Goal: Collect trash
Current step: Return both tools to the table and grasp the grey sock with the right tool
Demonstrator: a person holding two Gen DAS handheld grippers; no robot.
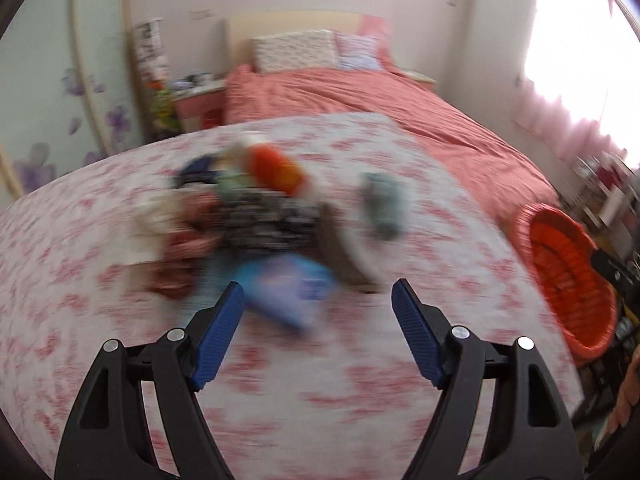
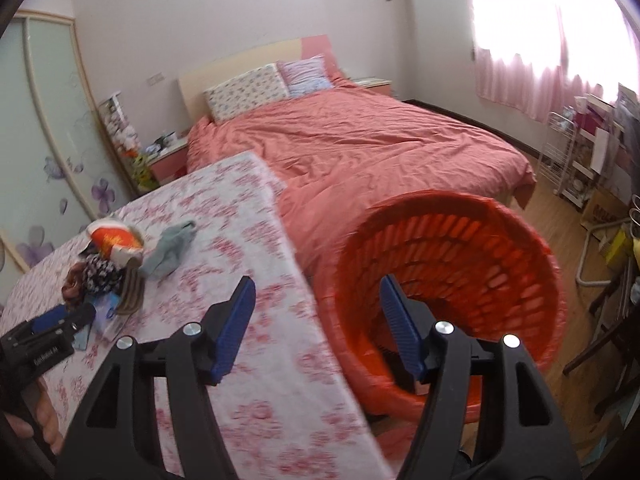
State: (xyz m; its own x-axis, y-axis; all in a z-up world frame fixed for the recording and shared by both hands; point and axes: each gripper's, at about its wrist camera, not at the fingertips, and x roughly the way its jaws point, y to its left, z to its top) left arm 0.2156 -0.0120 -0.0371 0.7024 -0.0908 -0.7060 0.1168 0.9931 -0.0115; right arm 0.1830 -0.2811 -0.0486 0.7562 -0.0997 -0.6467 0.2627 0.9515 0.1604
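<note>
A blurred pile of trash [image 1: 256,216] lies on the table with the pink floral cloth [image 1: 440,248]. It includes an orange and white wrapper [image 1: 276,170], a dark patterned piece and a blue packet [image 1: 288,288]. A crumpled grey-green piece [image 1: 384,204] lies apart to its right. My left gripper [image 1: 318,292] hovers open just before the blue packet, with nothing between its fingers. In the right wrist view my right gripper [image 2: 316,284] is open and empty over the table edge, beside the orange basket [image 2: 480,248]. The pile [image 2: 108,260] and my left gripper [image 2: 76,320] show at the left.
The orange basket [image 1: 560,272] stands off the table's right edge, against a bed with a pink cover [image 2: 360,140]. A wardrobe with flower decals [image 2: 48,128] and a nightstand are on the left. Shelves and boxes [image 2: 592,152] crowd the right wall under a curtained window.
</note>
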